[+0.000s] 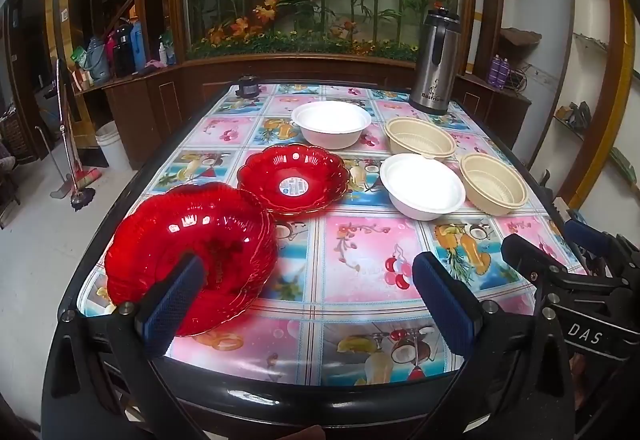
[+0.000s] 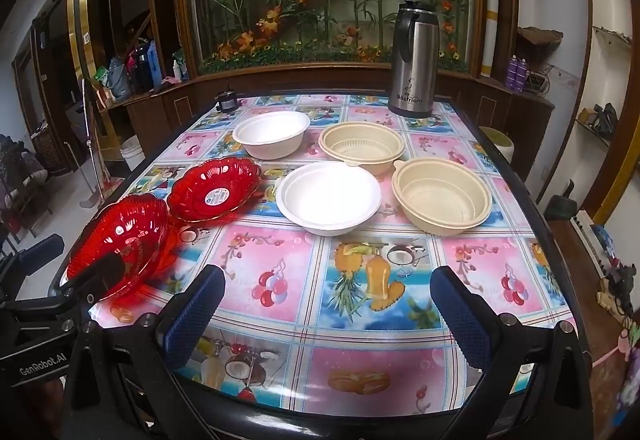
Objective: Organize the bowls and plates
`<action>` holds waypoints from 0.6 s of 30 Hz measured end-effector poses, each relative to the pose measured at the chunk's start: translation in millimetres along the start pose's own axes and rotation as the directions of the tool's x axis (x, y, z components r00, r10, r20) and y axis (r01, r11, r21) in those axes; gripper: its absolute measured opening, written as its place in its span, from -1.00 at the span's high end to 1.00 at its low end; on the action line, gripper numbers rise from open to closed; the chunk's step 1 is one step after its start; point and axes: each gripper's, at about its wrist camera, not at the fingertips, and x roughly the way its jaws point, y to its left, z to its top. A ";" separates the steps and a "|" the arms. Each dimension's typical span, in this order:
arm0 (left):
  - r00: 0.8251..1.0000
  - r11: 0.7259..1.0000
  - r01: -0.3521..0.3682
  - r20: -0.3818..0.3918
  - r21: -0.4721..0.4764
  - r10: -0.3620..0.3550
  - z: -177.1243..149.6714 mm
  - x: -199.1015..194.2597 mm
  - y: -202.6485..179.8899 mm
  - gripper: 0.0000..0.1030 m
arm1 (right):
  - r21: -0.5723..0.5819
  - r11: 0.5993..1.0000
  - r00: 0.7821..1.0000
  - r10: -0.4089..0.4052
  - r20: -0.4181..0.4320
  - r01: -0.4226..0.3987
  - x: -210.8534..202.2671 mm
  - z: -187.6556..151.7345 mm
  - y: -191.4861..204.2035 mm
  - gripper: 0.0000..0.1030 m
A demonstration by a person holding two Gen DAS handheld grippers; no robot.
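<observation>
The near red plate (image 1: 192, 256), glossy and scalloped, sits tilted on the table (image 1: 360, 280). My left hand-held gripper (image 1: 312, 300) gapes wide, its left finger over that plate; my right hand-held gripper (image 2: 328, 316) is spread too, empty.

Left hand-held gripper (image 1: 312, 294) spread wide, level; right hand-held gripper (image 2: 328, 310) equally agape, side by side.

Black tongs (image 1: 312, 304) with blue textured pads (image 2: 460, 316), silver screws, white lettering.

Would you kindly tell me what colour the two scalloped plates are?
Translucent red; the near plate and far plate show best in the left wrist view.
</observation>
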 end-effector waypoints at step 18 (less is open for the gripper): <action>1.000 1.000 0.001 -0.002 0.002 -0.001 -2.0 -0.4 0.6 -1.00 | 0.003 1.000 1.000 0.003 0.001 -0.003 -0.3 0.4 1.1 -1.00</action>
